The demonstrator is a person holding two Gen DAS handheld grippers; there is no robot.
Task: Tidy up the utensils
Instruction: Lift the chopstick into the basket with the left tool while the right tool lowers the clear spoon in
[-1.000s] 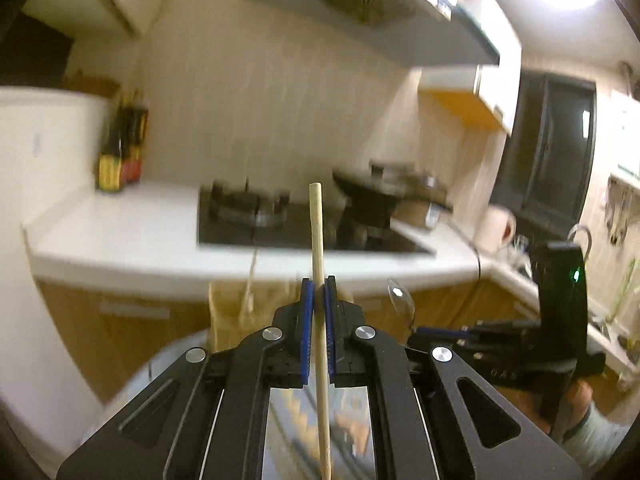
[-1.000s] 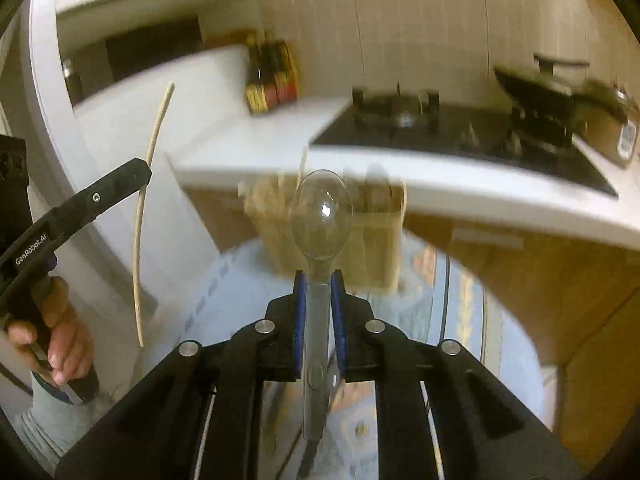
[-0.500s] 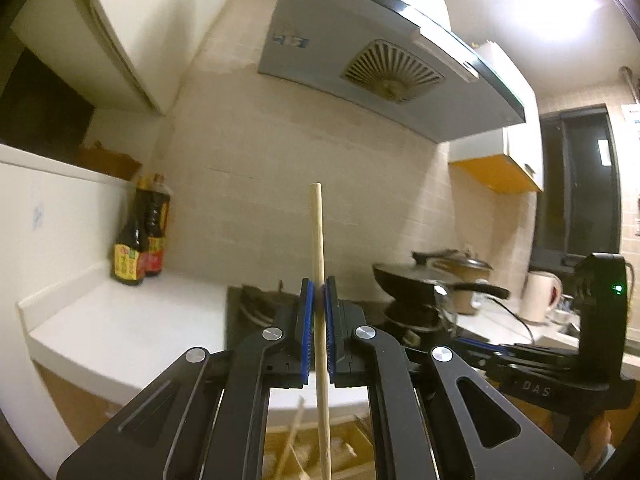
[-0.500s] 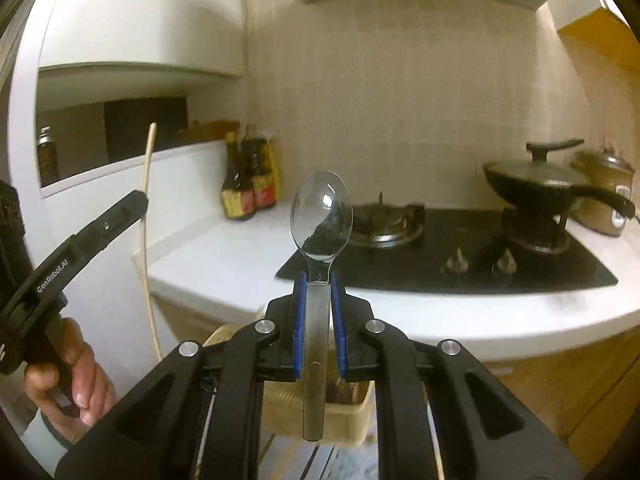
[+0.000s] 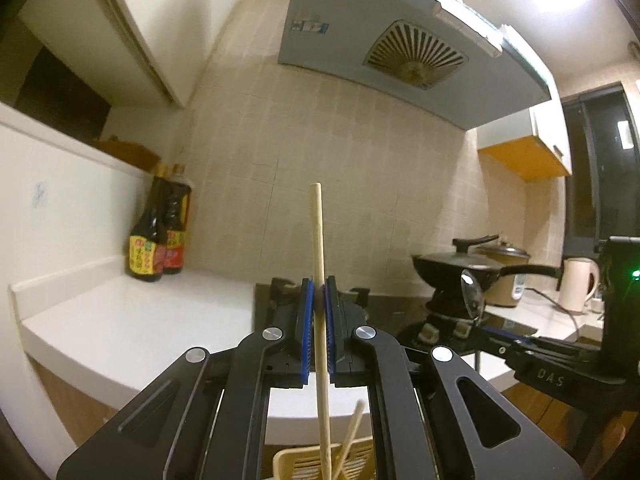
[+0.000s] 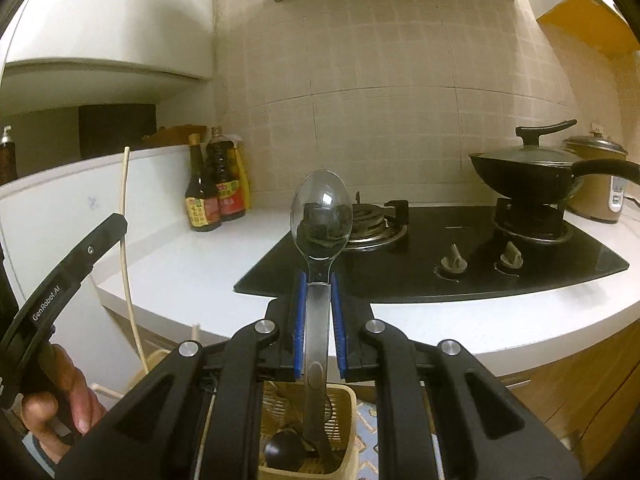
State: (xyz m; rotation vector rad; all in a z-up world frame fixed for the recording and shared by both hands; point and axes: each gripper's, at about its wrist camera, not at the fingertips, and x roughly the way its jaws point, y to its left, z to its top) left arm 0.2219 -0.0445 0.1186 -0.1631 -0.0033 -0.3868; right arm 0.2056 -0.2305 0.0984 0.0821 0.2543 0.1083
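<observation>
My left gripper (image 5: 319,300) is shut on a wooden chopstick (image 5: 318,240) held upright; its lower end reaches down to a beige slotted utensil holder (image 5: 300,466), where another chopstick (image 5: 350,436) leans. My right gripper (image 6: 318,300) is shut on a metal spoon (image 6: 321,212), bowl up, with its handle end above a compartment of the holder (image 6: 348,432), which has a dark ladle (image 6: 284,448) in it. The left gripper and its chopstick (image 6: 125,216) also show at the left of the right wrist view.
A white counter (image 6: 192,264) carries sauce bottles (image 6: 214,196) and a black gas hob (image 6: 460,256) with a lidded black pan (image 6: 536,172). A rice cooker (image 6: 600,184) and a kettle (image 5: 576,284) stand to the right. A range hood (image 5: 400,48) hangs overhead.
Both grippers tilted upward and rose a little, so the holder slid to the bottom of both views. Both utensils stayed clamped.
</observation>
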